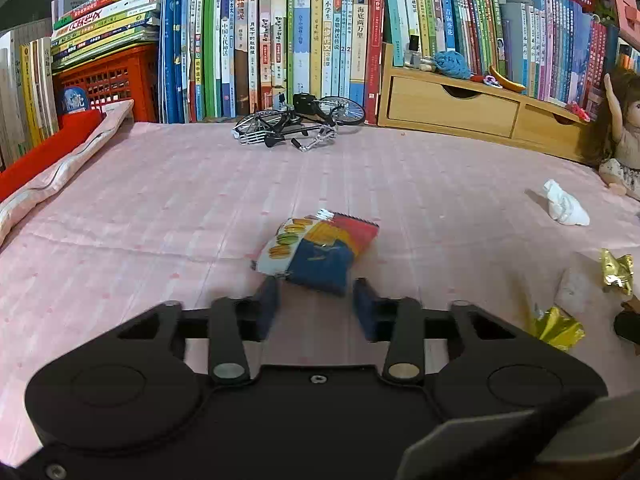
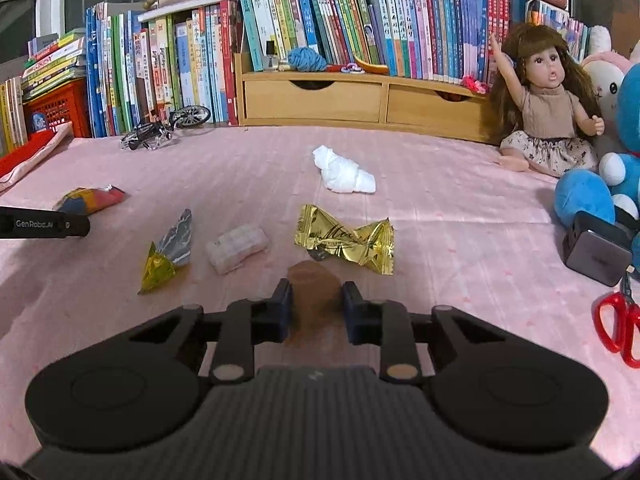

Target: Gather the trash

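Red scissors (image 2: 618, 326) cut off by right edge.

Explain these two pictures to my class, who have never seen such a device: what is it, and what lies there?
A person holds a two-fingered grabber in each hand, and a camera on each looks along its fingers. One picture comes from the left grabber, the other from the right grabber. On the pink cloth lie a snack packet, a white tissue and a gold wrapper, plus a toy bicycle and a doll. The packet's near edge sits between the left grabber's jaws; whether it is pinched is unclear. The right grabber seems to pinch a blurred brown scrap.
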